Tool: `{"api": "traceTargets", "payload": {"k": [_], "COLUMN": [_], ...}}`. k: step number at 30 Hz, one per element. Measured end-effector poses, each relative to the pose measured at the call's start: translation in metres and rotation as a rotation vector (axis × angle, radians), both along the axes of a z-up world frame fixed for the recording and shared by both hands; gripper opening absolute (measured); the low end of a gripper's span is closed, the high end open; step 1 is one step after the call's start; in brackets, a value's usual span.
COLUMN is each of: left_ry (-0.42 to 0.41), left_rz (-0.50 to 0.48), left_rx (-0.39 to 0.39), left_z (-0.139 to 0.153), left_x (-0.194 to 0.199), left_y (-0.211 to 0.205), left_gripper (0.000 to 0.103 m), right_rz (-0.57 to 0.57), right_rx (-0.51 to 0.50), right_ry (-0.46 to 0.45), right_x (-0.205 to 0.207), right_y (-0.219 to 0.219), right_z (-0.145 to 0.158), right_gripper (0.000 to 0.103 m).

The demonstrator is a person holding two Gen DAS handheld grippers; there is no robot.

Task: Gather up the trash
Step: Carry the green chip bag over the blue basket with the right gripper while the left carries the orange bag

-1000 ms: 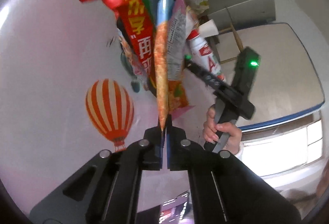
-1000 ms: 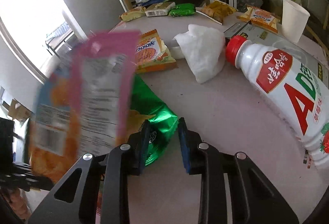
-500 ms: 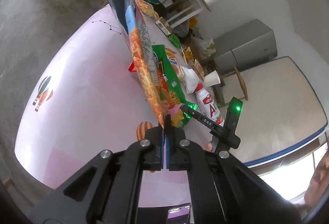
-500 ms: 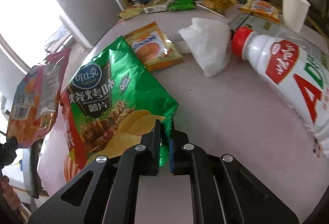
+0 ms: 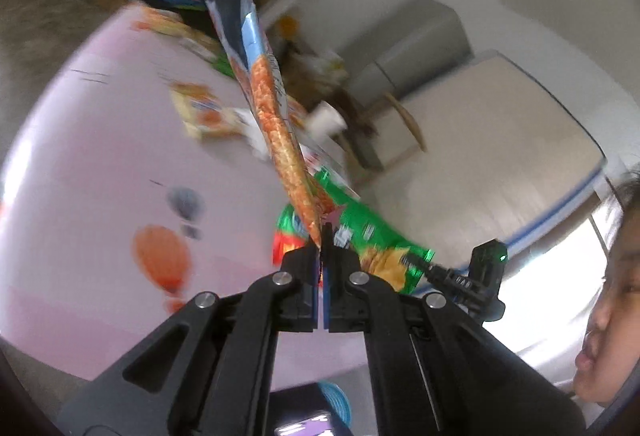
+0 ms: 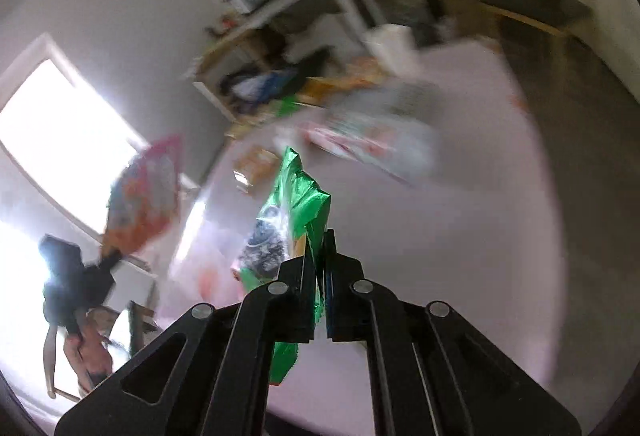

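- The surface [image 5: 100, 163] – a pink cloth with balloon prints – spreads below and ahead of both grippers, with more wrappers, a paper cup [image 5: 326, 117] and other litter blurred at its far side.
- The orange snack bag [image 5: 272, 115] stands edge-on straight up from the left gripper [image 5: 322, 236], whose jaws are clamped on the bag's bottom corner, clear of the surface.
- The green chip bag [image 6: 298, 203] is pinched by its crumpled edge in the right gripper [image 6: 320, 236], jaws closed on the foil; it hangs above the surface, just to the right of the left gripper in that gripper's own view.
- Both pieces look collected, so the step in hand is, I'd judge, carrying them to wherever the trash goes – no bin is in view.
- To do it well: keep both grips tight and move steadily, since each bag is held only by a thin edge and could slip or swing into the other.
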State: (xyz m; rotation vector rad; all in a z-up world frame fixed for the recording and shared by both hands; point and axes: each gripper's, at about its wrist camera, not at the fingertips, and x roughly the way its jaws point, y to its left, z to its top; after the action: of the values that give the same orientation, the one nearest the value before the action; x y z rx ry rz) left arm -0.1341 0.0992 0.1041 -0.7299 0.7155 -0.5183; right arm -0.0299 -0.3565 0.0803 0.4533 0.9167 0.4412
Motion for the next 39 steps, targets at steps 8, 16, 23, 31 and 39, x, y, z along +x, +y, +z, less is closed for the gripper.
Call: {"api": "traceTargets", "payload": {"k": [8,16,23,31,39], "left_ry": [0.002,0.003,0.004,0.024,0.046], "left_rz": [-0.2,-0.372,-0.462,-0.452,-0.525], "left_rx": [0.028,0.068,0.131,0.17,0.21], "left_z": [0.003,0.006,0.004,0.002,-0.002], "left_x": [-0.043,-0.095,-0.114,-0.105,-0.117], "left_y": [-0.098,-0.185,-0.236,-0.244,-0.269], "left_gripper": [0.0,0.0,0.0,0.0,0.0], "right_rz": [-0.166,-0.253,-0.214,-0.051,0.016], "right_rx": [0.054,-0.22,-0.469,-0.93,-0.518], "right_ry": [0.14,0.423,0.604,0.508,0.457], "right_x": [-0.153,-0.252,-0.252,-0.255,-0.236], "right_y": [-0.107,-0.154,-0.136,-0.094,-0.064], "right_z": [-0.052,-0.195,-0.342,-0.325,-0.313], "right_gripper": [0.004,0.004,0.005,0.053,0.054]}}
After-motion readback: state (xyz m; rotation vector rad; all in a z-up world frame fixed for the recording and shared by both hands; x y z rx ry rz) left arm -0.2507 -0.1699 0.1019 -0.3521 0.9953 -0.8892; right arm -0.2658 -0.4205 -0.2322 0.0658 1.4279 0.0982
